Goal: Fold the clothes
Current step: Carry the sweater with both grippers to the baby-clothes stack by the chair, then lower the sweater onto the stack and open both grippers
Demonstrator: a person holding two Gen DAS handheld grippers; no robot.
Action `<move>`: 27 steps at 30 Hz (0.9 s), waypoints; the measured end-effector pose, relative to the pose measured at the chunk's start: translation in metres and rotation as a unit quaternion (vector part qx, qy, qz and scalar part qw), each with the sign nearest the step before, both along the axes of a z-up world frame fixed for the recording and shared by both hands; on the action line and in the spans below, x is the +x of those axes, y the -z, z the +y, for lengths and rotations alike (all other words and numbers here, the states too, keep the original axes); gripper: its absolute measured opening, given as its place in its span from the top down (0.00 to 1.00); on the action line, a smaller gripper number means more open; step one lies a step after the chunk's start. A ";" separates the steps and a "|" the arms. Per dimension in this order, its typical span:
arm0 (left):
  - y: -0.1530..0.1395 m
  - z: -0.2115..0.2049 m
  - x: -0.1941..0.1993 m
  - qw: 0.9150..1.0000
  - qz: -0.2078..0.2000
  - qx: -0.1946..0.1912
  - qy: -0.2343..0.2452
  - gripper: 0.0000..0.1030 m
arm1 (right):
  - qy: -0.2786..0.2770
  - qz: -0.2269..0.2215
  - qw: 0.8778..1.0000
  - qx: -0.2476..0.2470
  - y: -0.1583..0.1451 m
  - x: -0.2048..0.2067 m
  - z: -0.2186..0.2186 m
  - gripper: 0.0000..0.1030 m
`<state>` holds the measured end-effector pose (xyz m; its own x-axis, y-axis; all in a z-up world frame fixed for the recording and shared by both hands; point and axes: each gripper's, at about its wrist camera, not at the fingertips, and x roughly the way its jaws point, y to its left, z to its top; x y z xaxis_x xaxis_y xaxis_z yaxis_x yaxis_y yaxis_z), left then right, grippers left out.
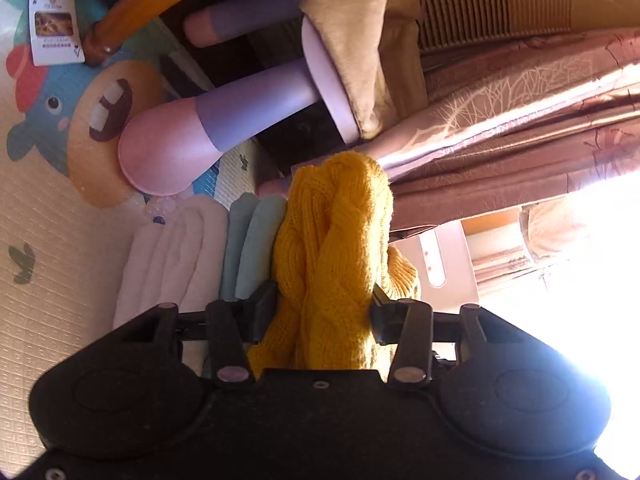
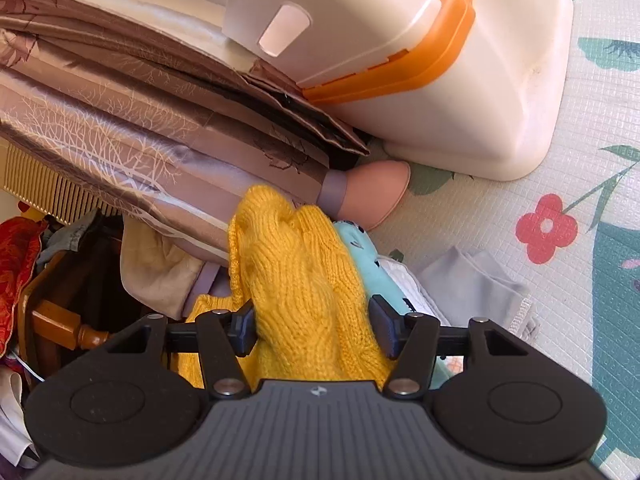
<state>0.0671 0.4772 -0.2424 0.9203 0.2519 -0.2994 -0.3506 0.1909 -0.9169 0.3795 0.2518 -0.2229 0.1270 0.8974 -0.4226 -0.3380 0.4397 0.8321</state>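
Note:
A folded yellow cable-knit sweater fills the jaws of my left gripper, which is shut on it. My right gripper is shut on the same yellow sweater. Beside the sweater lies a stack of folded clothes: a teal piece and a white piece in the left wrist view, and a mint patterned piece, a white piece and a grey piece in the right wrist view. The sweater rests against or on top of this stack.
A patterned play mat covers the floor. A purple stool with pink feet stands close ahead. Brown curtains hang to the side. A white and orange plastic seat stands on the mat. A wooden chair leg and cluttered fabrics sit at left.

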 end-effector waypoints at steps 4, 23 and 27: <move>-0.024 -0.011 -0.002 0.997 0.041 0.060 -0.002 0.37 | 0.009 -0.057 0.998 -0.031 -0.026 -0.002 -0.009 0.44; -0.150 -0.090 0.000 0.934 0.263 0.235 0.056 0.14 | -0.011 -0.112 0.977 -0.181 -0.114 -0.105 -0.090 0.29; -0.176 -0.110 -0.008 0.914 0.310 0.253 0.070 0.13 | -0.017 -0.130 0.968 -0.213 -0.147 -0.134 -0.106 0.19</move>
<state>0.0591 0.3673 -0.0662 0.6466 0.3944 -0.6530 -0.7125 0.6181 -0.3322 0.2452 0.1458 -0.0759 0.2523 0.6540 -0.7132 -0.5325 0.7092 0.4620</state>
